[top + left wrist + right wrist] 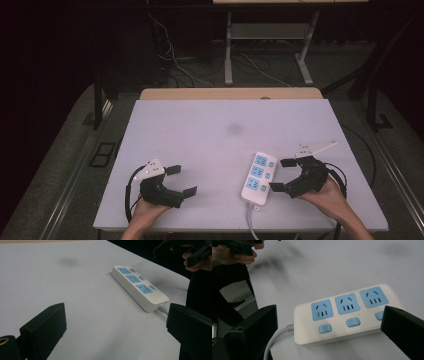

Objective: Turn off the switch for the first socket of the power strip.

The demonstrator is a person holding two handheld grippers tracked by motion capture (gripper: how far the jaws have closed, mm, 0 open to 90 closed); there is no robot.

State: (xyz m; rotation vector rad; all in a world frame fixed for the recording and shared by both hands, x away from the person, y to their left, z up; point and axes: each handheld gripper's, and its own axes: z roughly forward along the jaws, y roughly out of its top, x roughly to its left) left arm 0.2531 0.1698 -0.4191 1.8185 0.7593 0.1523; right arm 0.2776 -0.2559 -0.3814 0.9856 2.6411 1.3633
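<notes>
no readable text, no brand or numbers on the white power strip point(347, 312)

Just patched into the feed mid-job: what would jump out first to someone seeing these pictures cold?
The white power strip with three blue sockets lies at the near right of the white table, its cable running off the near edge. The right tongs sit open just right of it, jaws pointed at it, not touching. The left tongs rest open at the near left, well apart from the strip.
</notes>
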